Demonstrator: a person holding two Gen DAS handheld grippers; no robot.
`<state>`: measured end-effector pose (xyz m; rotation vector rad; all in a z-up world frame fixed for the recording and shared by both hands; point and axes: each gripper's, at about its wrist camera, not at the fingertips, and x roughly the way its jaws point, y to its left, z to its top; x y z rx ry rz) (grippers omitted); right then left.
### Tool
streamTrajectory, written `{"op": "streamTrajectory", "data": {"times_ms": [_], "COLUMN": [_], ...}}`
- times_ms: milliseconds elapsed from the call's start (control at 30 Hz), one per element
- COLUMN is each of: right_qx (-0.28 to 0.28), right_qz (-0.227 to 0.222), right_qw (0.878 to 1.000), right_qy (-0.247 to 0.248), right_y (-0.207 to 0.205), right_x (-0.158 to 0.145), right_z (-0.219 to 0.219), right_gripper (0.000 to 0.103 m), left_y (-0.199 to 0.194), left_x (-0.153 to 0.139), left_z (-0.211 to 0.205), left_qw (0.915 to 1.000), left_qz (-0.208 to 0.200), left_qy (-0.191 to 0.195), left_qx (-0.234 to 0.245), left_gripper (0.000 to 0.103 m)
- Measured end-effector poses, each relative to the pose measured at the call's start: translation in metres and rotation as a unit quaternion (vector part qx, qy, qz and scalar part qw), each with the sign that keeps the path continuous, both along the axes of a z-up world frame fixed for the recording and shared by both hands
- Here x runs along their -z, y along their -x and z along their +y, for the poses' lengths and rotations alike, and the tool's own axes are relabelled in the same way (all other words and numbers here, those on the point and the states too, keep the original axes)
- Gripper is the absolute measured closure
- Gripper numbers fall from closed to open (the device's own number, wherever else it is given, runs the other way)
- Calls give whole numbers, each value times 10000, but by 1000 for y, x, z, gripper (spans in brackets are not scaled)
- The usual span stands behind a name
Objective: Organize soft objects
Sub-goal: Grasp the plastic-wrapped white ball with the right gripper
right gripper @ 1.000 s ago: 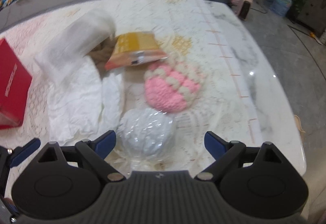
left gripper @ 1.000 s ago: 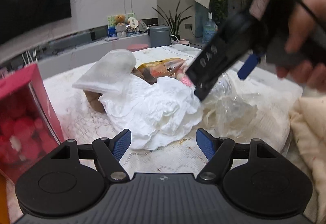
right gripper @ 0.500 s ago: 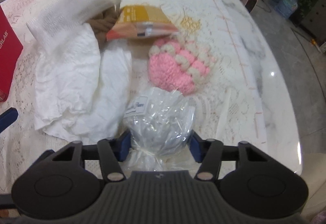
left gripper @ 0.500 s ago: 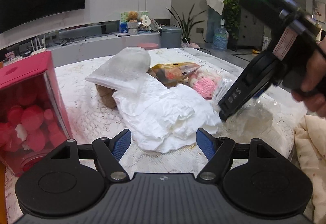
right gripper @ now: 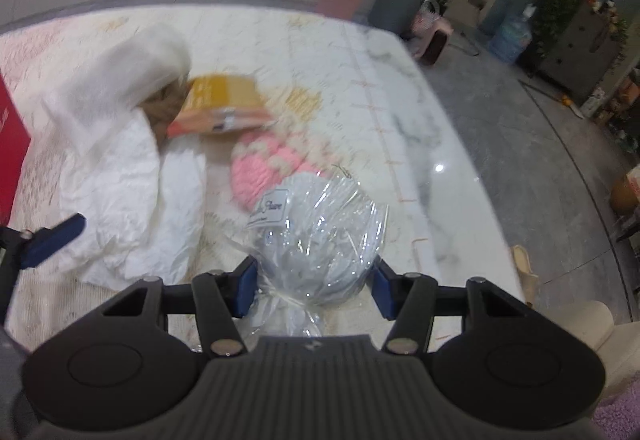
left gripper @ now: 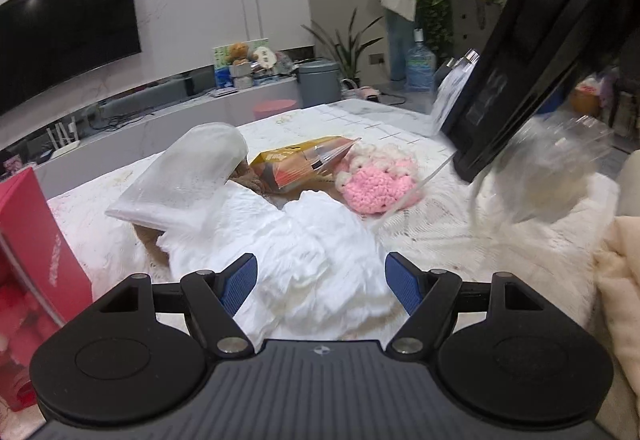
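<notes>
While its blue pads press in from both sides, the cellophane-wrapped bundle [right gripper: 316,240] sits clamped in the right gripper [right gripper: 313,286], tied neck toward the camera and a small white label on its upper left. From the left wrist view the same bundle [left gripper: 548,176] shows blurred at the right, beside the dark body of the right gripper. Just beyond it on the lace-covered table [right gripper: 328,52] lies a pink crocheted piece [right gripper: 256,176], touching an orange snack packet [right gripper: 222,106]. Left of these spreads a crumpled white cloth [right gripper: 132,200], with a white bagged roll [left gripper: 188,176] lying over a brown plush item. The left gripper [left gripper: 322,282] is spread wide and holds nothing, low over the white cloth. A red box [left gripper: 32,240] stands at the far left.
</notes>
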<state>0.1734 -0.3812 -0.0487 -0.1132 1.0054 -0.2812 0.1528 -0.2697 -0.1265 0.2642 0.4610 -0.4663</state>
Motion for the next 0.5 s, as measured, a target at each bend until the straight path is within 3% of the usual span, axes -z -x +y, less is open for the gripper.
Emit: {"op": "streamTrajectory", "data": {"times_ms": [100, 300, 400, 500], "right_qx": [169, 299, 155, 236], "right_qz": [-152, -116, -210, -328], "right_qw": [9997, 9995, 9997, 9992], "right_qy": [-107, 23, 33, 62], "right_y": [5, 2, 0, -2], "right_x": [-6, -2, -2, -5], "right_z": [-9, -12, -5, -5], "right_gripper": [46, 45, 45, 45], "left_y": [-11, -19, -32, -36], "left_x": [5, 7, 11, 10], "left_z": [-5, -2, -2, 4], "left_qw": [9997, 9978, 9947, 9919], "left_qz": [157, 36, 423, 595], "left_qy": [127, 291, 272, 495], "left_qx": [-120, -589, -892, -1004], "left_gripper": [17, 16, 13, 11]}}
